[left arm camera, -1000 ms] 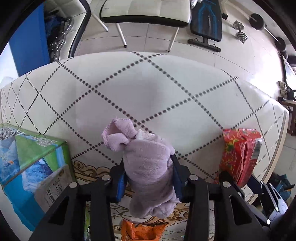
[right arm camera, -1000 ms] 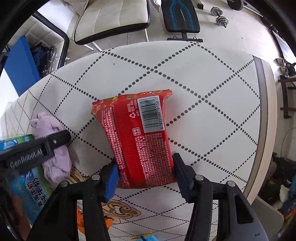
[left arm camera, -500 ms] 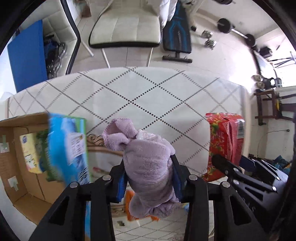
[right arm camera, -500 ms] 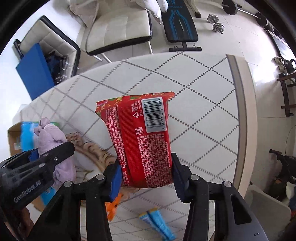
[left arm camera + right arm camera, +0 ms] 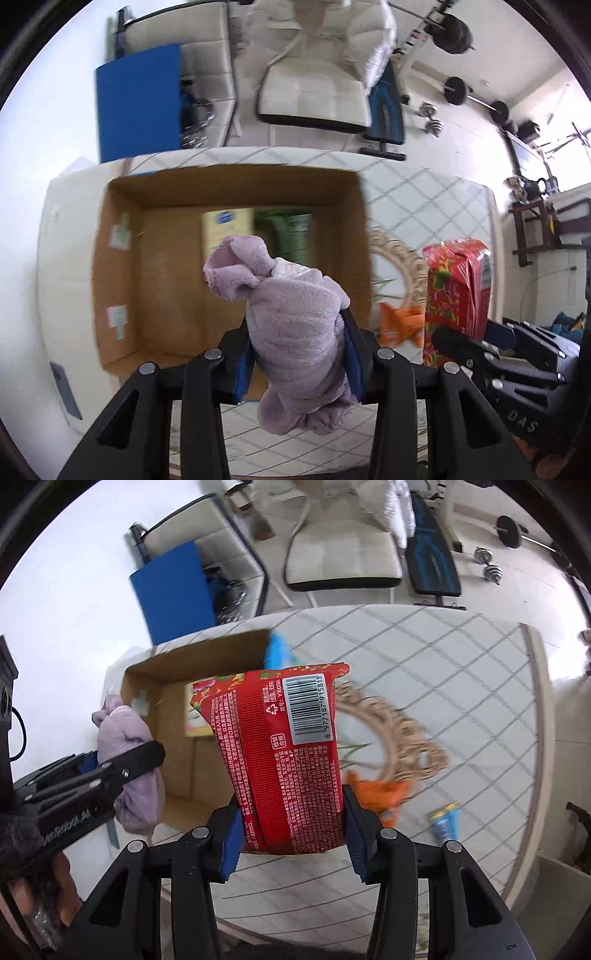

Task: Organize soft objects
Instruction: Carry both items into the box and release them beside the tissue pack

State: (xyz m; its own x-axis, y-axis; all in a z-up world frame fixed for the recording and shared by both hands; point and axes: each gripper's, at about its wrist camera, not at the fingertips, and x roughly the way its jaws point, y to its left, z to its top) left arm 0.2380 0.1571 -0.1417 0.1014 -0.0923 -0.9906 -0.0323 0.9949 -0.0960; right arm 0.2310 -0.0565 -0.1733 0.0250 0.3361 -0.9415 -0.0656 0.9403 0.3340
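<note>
My left gripper (image 5: 297, 354) is shut on a lilac fluffy towel (image 5: 291, 332) and holds it in the air over the near edge of an open cardboard box (image 5: 118, 280). The towel also shows in the right wrist view (image 5: 127, 760), left of the box (image 5: 177, 760). My right gripper (image 5: 291, 830) is shut on a red tissue pack (image 5: 284, 760), held above the table to the right of the box. The pack shows in the left wrist view (image 5: 456, 295) too. The box holds a yellow pack (image 5: 227, 229) and a green pack (image 5: 288, 232).
An orange packet (image 5: 376, 794) and a small blue packet (image 5: 445, 823) lie on the white table (image 5: 461, 686) with a diamond pattern. A white chair (image 5: 314, 96) and a blue board (image 5: 138, 110) stand behind the table. Weights lie on the floor at the back right.
Both grippers have risen and swung left with their loads. The towel is now over the open box; the red pack has come up beside the box.
</note>
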